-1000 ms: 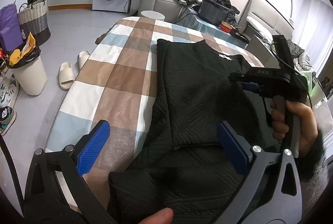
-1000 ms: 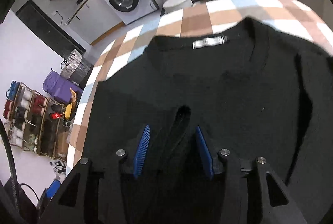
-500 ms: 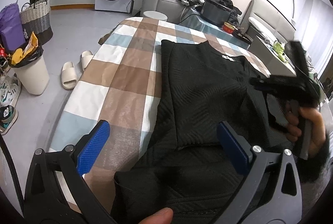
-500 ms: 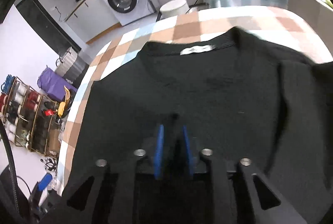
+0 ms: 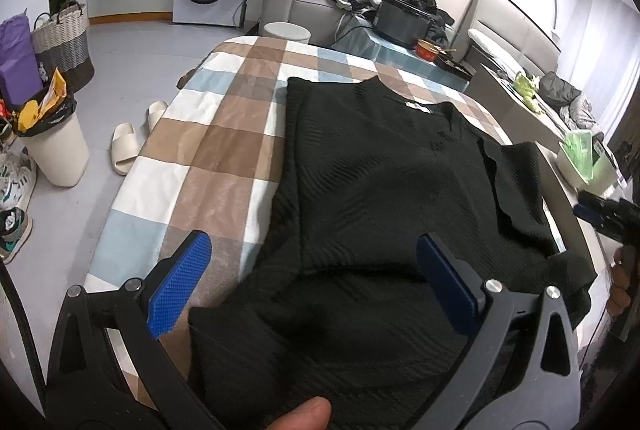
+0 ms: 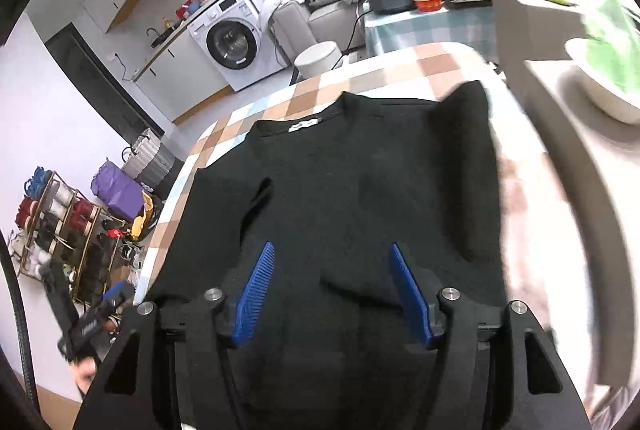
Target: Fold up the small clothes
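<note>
A black knit sweater lies flat on the checked tablecloth, collar and white label at the far end. Its left side is folded over the body, and a sleeve runs across its near end. My left gripper hangs open above that near part, with nothing between its blue pads. In the right wrist view the sweater fills the middle. My right gripper is above it, its jaws opening, with no cloth between the pads. The right gripper also shows at the right edge of the left wrist view.
A white bowl with something green stands on a surface to the right of the table. Beyond the far end are a round stool, a side table with a black pot and a sofa. On the floor at left are slippers and a bin.
My right gripper was pinching a fold of the sweater; it has let go, opened and swung away to the right. The left gripper has stayed put.
</note>
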A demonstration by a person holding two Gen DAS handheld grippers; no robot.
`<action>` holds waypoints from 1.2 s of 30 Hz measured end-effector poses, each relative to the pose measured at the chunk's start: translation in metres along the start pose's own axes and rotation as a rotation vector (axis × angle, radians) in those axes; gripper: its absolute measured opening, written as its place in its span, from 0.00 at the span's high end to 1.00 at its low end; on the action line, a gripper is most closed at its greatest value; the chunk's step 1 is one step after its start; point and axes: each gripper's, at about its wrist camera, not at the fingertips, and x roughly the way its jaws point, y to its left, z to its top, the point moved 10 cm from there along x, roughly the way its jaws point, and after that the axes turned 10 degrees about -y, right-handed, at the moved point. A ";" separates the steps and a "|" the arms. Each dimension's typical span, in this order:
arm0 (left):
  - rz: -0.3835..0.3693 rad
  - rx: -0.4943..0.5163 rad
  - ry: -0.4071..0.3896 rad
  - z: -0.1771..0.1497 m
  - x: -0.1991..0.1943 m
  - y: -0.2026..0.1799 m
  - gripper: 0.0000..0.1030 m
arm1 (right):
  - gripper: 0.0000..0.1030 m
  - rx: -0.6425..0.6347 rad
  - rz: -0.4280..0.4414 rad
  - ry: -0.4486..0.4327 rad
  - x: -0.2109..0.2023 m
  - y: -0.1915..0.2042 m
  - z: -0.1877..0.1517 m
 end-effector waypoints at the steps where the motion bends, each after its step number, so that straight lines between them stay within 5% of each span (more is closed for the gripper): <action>1: 0.002 0.002 0.001 -0.001 -0.002 -0.002 0.01 | 0.39 0.010 -0.003 -0.010 -0.012 -0.010 -0.004; 8: 0.045 -0.030 -0.012 -0.011 -0.031 0.012 0.01 | 0.37 0.082 -0.033 -0.015 -0.068 -0.068 -0.036; 16: 0.139 -0.068 0.024 -0.038 -0.068 0.051 0.02 | 0.37 0.036 -0.035 -0.001 -0.107 -0.088 -0.069; 23: 0.140 -0.050 0.057 -0.061 -0.074 0.057 0.19 | 0.37 0.010 -0.029 0.007 -0.109 -0.100 -0.081; 30: 0.087 0.043 0.071 -0.070 -0.072 0.025 0.51 | 0.37 0.004 -0.048 0.016 -0.112 -0.108 -0.084; 36: 0.082 0.099 0.081 -0.074 -0.067 0.011 0.53 | 0.36 0.003 -0.057 0.029 -0.109 -0.111 -0.088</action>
